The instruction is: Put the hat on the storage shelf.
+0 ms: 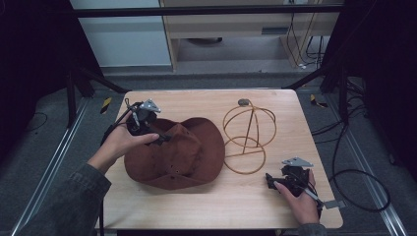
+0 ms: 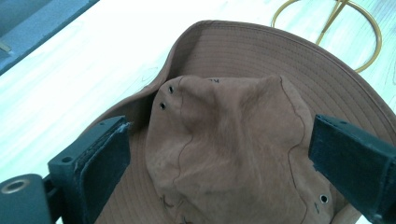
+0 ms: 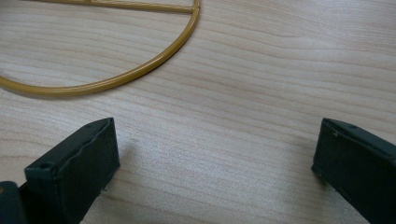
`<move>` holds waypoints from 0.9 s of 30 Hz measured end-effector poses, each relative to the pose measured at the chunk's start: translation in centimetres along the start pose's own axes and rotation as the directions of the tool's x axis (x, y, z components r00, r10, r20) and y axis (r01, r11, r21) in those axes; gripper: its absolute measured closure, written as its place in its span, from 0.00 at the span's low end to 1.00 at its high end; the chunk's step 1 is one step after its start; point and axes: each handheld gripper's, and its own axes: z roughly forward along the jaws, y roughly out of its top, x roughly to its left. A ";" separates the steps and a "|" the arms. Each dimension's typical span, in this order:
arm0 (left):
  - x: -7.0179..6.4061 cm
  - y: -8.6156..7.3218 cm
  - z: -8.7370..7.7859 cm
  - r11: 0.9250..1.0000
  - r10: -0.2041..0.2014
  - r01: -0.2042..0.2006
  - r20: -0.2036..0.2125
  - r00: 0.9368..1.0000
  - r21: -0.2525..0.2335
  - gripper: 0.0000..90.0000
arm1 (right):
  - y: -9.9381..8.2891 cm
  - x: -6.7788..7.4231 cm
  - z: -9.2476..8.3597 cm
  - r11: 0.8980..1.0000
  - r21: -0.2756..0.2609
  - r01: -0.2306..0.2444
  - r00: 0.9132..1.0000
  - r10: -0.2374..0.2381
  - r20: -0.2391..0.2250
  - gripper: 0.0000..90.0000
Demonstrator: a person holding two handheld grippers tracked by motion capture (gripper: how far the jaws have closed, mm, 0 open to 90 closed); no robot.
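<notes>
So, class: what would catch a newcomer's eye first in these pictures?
The brown hat lying left of centre on the wooden table, with the left gripper open around its crown. Next, the gold wire hat stand upright beside it, and the open right gripper near the table's front right.

- The brown hat (image 1: 179, 155) is soft suede-like cloth with a wide stitched brim and small metal eyelets in its dented crown; it lies crown-up on the desk's left half.
- The gold wire stand (image 1: 248, 132) has a round base ring and a domed top; it stands upright just right of the hat's brim.
</notes>
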 end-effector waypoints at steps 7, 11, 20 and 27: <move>-0.5 1.3 0.8 0.999 0.023 -0.023 0.012 1.000 0.041 0.05 | 0.0 0.0 0.0 1.000 0.000 0.000 1.000 0.000 0.000 0.00; -0.9 1.4 1.7 0.997 0.037 -0.039 0.026 0.999 0.068 0.06 | 0.0 0.0 0.0 1.000 0.000 0.000 1.000 0.000 0.000 0.00; -1.5 0.7 3.5 0.989 0.049 -0.055 0.046 0.998 0.135 0.06 | 0.0 0.0 0.0 1.000 0.000 0.000 1.000 0.000 0.000 0.00; -1.4 -0.2 4.7 0.984 0.034 -0.041 0.042 0.999 0.173 0.07 | 0.0 0.0 0.0 1.000 0.000 0.000 1.000 0.000 0.000 0.00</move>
